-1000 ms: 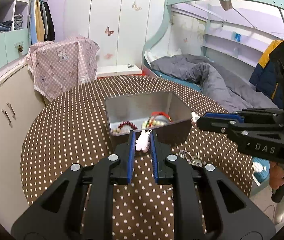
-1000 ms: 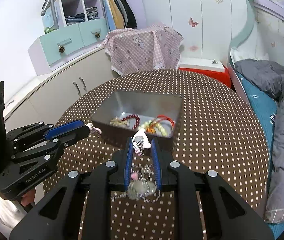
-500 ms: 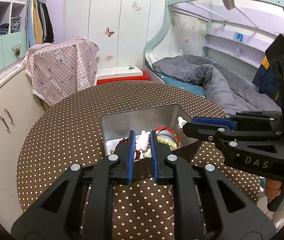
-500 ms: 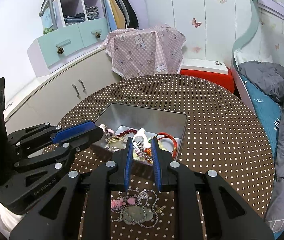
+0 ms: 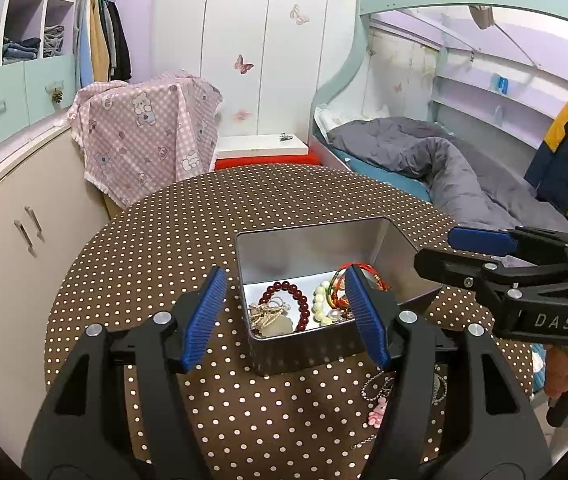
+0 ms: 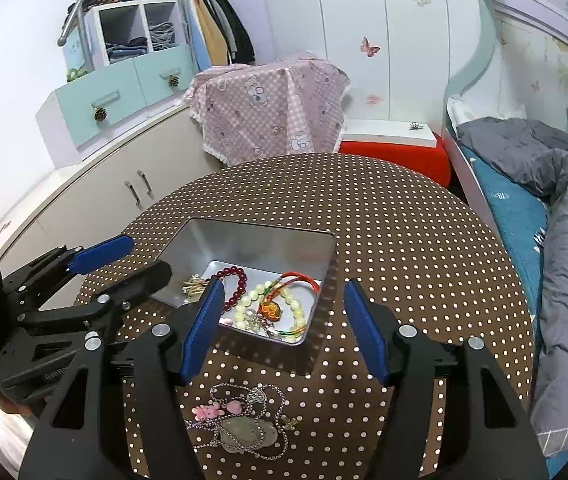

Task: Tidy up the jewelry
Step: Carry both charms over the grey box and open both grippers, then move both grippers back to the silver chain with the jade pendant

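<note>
On the round bench [image 5: 155,248] with its brown cloth of white dots stands a metal box [image 5: 316,240], open at the top. Both hand-held grippers hang above its near side, and each of them is spread wide with nothing between the blue pads.

The left hand-held gripper [image 5: 284,312] has its fingers on the two sides of the box's near left corner; in the right wrist view it shows at the left [image 6: 123,258], with its tips over the left rim of the box [image 6: 243,236]. The right hand-held gripper [image 6: 281,322] is wide apart too, with its left pad over the near rim of the box, and in the left wrist view it comes in from the right [image 5: 448,248], beside the right wall of the box.

Inside the box lie a dark red bead bracelet [image 6: 237,282], a pale green bead bracelet [image 6: 290,304], a red cord with an orange pendant [image 6: 269,310] and a small gold coloured piece [image 6: 193,284] near the left wall. Outside the box, on the cloth just in front of it, lies a heap of silver chains [image 6: 243,428] with a flat grey pendant, and pink charms [image 6: 207,412] touch its left part. This heap is below the right hand-held gripper, between its two arms.
</note>
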`<state>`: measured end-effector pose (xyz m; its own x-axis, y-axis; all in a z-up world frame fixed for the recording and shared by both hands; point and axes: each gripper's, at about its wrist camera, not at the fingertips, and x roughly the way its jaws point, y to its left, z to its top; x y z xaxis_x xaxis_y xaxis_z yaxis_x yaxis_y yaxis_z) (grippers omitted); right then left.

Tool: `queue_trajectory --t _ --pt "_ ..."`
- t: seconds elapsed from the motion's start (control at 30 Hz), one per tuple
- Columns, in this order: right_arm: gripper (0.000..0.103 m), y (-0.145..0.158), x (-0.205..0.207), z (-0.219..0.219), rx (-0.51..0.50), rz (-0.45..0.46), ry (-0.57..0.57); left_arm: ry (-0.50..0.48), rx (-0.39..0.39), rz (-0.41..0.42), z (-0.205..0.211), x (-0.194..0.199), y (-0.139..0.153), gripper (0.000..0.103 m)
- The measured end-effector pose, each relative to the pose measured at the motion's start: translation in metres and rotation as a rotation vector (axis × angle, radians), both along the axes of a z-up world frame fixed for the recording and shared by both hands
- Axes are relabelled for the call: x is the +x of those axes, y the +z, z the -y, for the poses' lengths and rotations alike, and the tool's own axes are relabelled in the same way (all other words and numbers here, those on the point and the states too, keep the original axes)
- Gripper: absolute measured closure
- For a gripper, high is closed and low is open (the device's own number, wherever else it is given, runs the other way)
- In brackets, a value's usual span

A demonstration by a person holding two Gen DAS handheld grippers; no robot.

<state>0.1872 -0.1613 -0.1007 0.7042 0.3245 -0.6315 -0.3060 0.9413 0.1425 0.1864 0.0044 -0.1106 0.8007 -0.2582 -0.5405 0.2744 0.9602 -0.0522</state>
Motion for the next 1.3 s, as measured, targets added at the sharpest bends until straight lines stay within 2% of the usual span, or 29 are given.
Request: queue_trajectory --t 0.17,0.3,0.4,0.93,1.1,1.3 --pt "0.044 -0.001 -0.003 0.004 0.015 -0.011 -0.02 -0.005 -0.019 -0.017 -0.001 -0.002 0.0 0.042" --pt "0.043 -0.002 -0.007 0.005 0.01 -0.015 -0.024 0.001 0.003 -0.006 0.0 -0.005 0.001 0.041" --pt "0.036 -0.002 -0.01 0.007 0.01 -0.013 -0.034 -0.01 -0.013 -0.016 -0.001 -0.007 0.002 0.041" --pt "0.021 -0.013 -0.027 0.022 0.009 -0.05 -0.094 -0.02 0.004 -0.049 0.001 -0.022 -0.006 0.041" --pt "0.014 -0.018 -0.033 0.027 0.01 -0.067 -0.114 -0.038 0.019 -0.074 0.005 -0.028 -0.015 0.041" --pt "0.011 -0.025 -0.038 0.033 0.012 -0.094 -0.137 -0.072 0.057 -0.126 0.016 -0.03 -0.031 0.041"
